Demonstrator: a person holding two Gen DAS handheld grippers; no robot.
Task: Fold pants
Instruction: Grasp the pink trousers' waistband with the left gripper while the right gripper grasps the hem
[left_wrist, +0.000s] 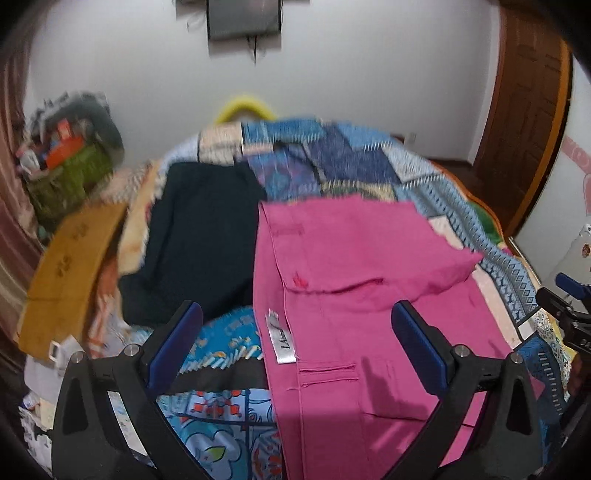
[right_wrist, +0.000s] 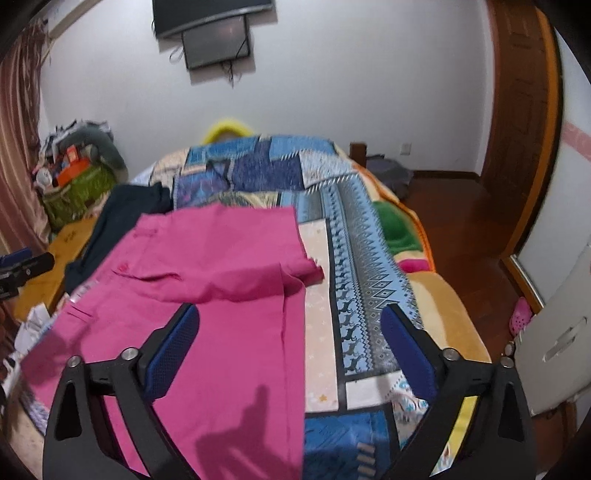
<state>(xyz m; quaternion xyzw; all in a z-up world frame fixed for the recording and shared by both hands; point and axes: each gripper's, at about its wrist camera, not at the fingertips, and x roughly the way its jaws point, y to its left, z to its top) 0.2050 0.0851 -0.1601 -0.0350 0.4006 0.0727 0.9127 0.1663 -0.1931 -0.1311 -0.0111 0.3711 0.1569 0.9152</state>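
The pink pants lie flat on the patterned bed cover, with the far part folded back over the near part; a white label shows at the waist. My left gripper is open and empty, above the waist edge. In the right wrist view the pants lie left of centre on the cover. My right gripper is open and empty, above the pants' right edge. The right gripper also shows at the right edge of the left wrist view.
A folded dark garment lies left of the pants. A mustard cloth and a green basket of clutter are at the left. The wooden floor, a door and a white cabinet are to the right.
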